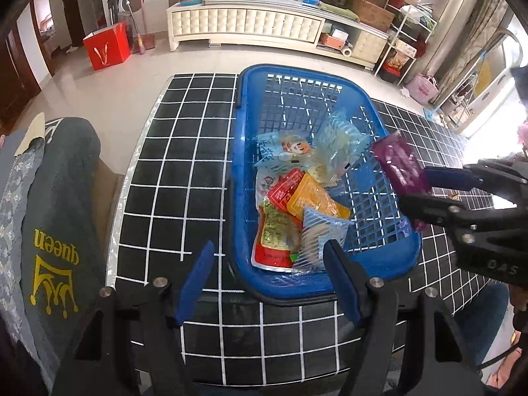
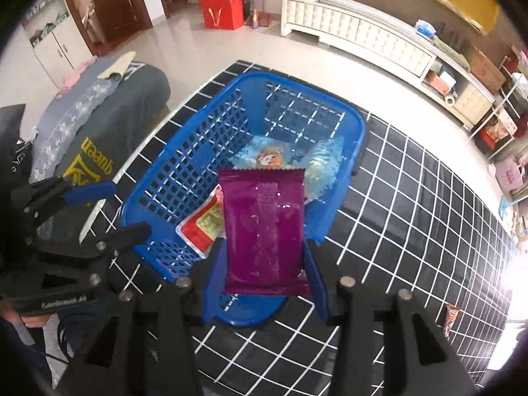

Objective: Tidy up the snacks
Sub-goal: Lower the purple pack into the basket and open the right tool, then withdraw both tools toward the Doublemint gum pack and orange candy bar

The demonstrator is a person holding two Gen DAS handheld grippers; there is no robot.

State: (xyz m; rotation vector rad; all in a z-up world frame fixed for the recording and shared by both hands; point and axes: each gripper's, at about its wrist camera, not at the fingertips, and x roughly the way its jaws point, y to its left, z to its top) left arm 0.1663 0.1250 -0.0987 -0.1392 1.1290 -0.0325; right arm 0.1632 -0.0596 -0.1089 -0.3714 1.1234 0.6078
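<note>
1. Purple packet (image 2: 264, 231) sits clamped between my right gripper (image 2: 264, 264) fingers, jaws narrowed onto its two long edges near the bottom, top end sticking forward over the blue basket (image 2: 184, 178).
2. Left wrist view shows the same packet (image 1: 401, 168) pinched at its lower end by the right gripper (image 1: 425, 188), held above the basket's right rim (image 1: 389, 257), not touching it as far as I can tell.
3. My left gripper (image 1: 274, 280) is spread wide, nothing between the blue pads (image 1: 194, 280); its right finger overlaps the basket's near rim in view, contact unclear.
4. In the right wrist view the left gripper (image 2: 109, 208) hangs at the basket's left side, fingers apart, empty.
5. Basket stands on the black grid-pattern table (image 1: 184, 171); inside it lies a pile: red pouch (image 1: 274, 241), orange packet (image 1: 313, 201), light blue packets (image 1: 287, 151), clear wrapper (image 1: 340, 145).
6. Hidden: purple packet covers most of the pile in the right wrist view; only a corner of the red pouch (image 2: 201, 227) and light blue packets (image 2: 267, 158) show.
7. One small snack (image 2: 450, 318) lies on the table at far right, partly cut off, label unreadable.
8. Print on all packets is too blurred to read.
9. Grey cloth with "queen" lettering (image 1: 56, 247) lies draped left of the table.
</note>
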